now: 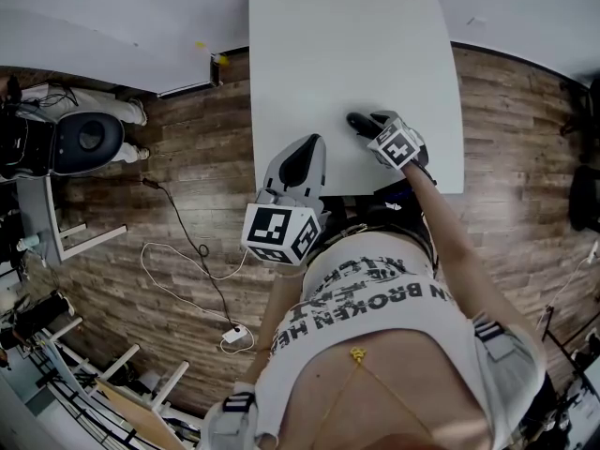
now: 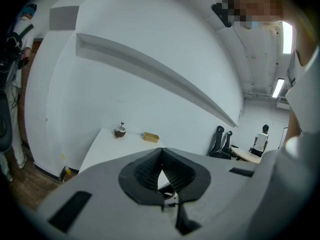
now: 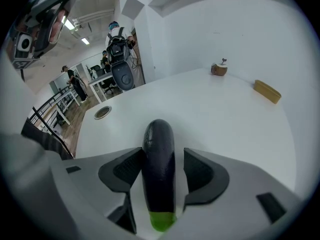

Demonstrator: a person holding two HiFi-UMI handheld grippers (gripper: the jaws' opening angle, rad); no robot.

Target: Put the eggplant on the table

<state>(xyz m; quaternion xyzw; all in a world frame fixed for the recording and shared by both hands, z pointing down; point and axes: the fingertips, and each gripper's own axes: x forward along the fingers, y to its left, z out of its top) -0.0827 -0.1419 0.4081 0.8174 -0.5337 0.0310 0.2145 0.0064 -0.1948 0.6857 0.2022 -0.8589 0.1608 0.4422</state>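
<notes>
A dark purple eggplant with a green stem end lies lengthwise on the white table between the jaws of my right gripper. A sliver of table shows between the eggplant and the right pad, and the left pad sits right against it, so the gripper is open. In the head view the eggplant pokes out ahead of the right gripper near the table's front edge. My left gripper hovers over the table's front left corner, shut and empty, its pads meeting at the tips.
A small brown round object and a yellow block sit at the table's far end. A round cable port is set in the tabletop. A chair and a cable are on the wooden floor to the left.
</notes>
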